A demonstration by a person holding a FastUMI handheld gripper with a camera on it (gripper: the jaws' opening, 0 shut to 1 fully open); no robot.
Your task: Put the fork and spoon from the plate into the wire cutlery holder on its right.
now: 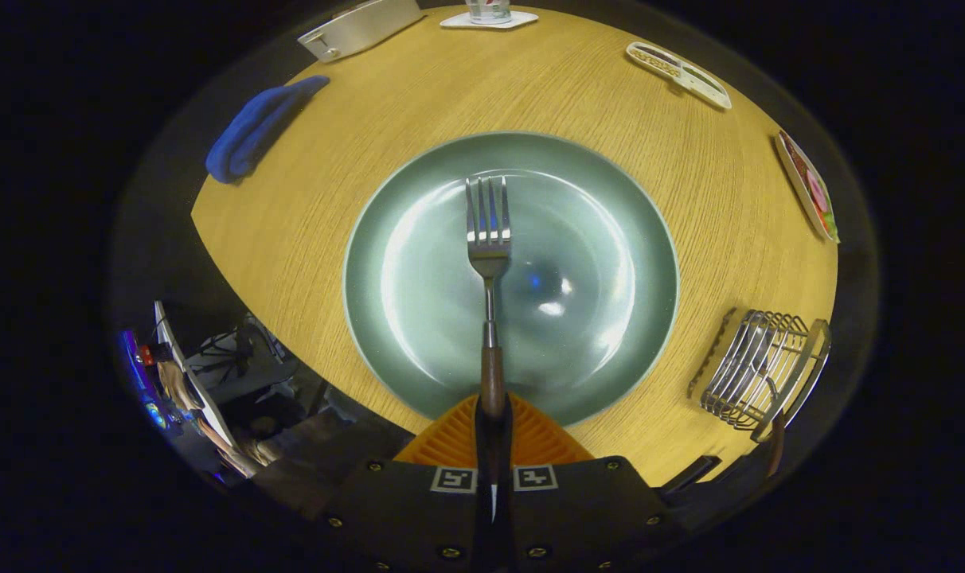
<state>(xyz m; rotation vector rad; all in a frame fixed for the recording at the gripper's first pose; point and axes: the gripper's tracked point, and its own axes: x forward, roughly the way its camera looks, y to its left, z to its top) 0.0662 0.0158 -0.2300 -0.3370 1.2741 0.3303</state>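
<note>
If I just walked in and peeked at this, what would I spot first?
Probably the fork, held up by its wooden handle between the gripper fingers, its tines pointing out over the big green plate in the middle of the round wooden table. Next, the wire cutlery holder standing to the right of the plate, and the blue cloth lying beyond the plate on the left.

Camera rides on the tool (492, 434), looking forward and steeply down along its fingers, close above the plate (419, 350), with the round bench (307, 231) spreading out beyond on every side.
</note>
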